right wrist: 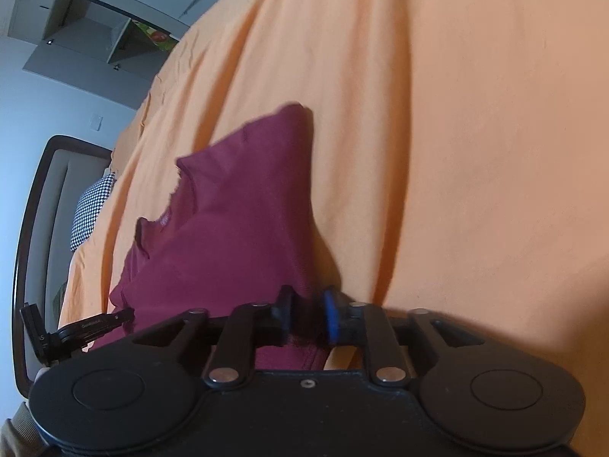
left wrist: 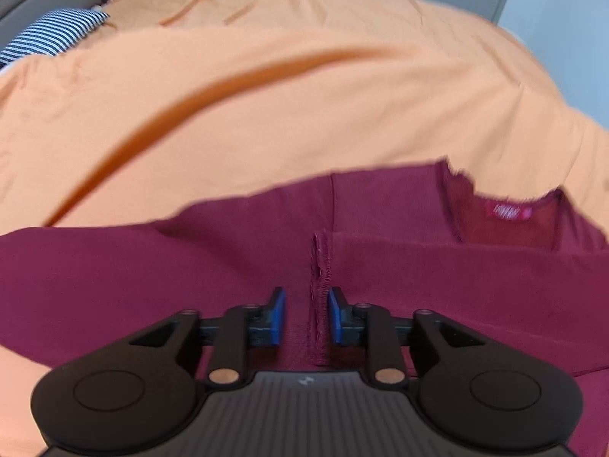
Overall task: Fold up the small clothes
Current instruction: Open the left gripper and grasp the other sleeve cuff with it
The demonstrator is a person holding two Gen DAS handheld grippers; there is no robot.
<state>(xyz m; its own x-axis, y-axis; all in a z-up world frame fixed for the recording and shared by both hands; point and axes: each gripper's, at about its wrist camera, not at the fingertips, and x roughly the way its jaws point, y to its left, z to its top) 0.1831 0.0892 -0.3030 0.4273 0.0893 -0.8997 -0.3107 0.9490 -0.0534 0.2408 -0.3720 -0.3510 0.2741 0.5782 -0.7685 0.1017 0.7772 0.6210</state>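
A maroon shirt (left wrist: 190, 278) lies on the orange bed sheet (left wrist: 266, 95), its neckline and red label (left wrist: 508, 211) at the right of the left wrist view. My left gripper (left wrist: 307, 314) hovers low over the shirt with its blue pads apart; a stitched hem (left wrist: 319, 266) runs up between them, gripped by neither. In the right wrist view the shirt (right wrist: 236, 236) rises in a ridge toward my right gripper (right wrist: 308, 318). Its jaws stand partly apart around the shirt's edge, and the cloth fills the gap without looking clamped.
A black-and-white striped pillow (left wrist: 49, 34) lies at the head of the bed, beside a dark-framed headboard (right wrist: 34, 228). Grey cupboards (right wrist: 95, 38) stand past the bed. A long crease (left wrist: 190, 91) crosses the sheet. Part of the other gripper (right wrist: 76, 329) shows at the left.
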